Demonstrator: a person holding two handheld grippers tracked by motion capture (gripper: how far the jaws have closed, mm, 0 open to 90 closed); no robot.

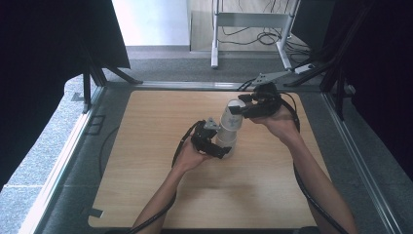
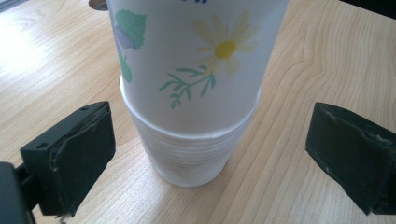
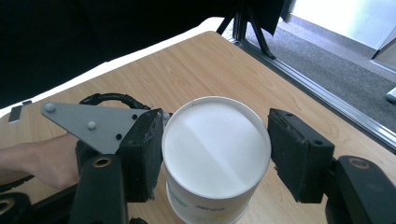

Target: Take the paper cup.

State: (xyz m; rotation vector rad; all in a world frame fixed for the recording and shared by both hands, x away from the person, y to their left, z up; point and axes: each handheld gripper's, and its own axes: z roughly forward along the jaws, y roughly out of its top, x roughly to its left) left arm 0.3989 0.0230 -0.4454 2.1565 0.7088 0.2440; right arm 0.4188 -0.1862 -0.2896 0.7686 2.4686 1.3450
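A white paper cup (image 2: 201,56) printed with a daisy and green leaves sits nested in a lower stack of white cups (image 2: 191,158) on the wooden table (image 1: 146,170). My right gripper (image 3: 215,154) is shut on the top cup (image 3: 215,144) at its rim, one black pad on each side. In the high view the right gripper (image 1: 248,109) reaches in from the right onto the top cup (image 1: 233,117). My left gripper (image 2: 212,144) is open, its pads (image 2: 79,140) standing clear on both sides of the lower stack. The left gripper (image 1: 214,142) is low at the stack's left.
The left gripper's grey three-cornered plate (image 3: 88,123) and the hand behind it lie close beside the cup. Black cables (image 1: 182,144) trail from both grippers across the table. Beyond the far edge are a metal rail (image 1: 185,85), grey floor and a white stand's legs (image 1: 214,53).
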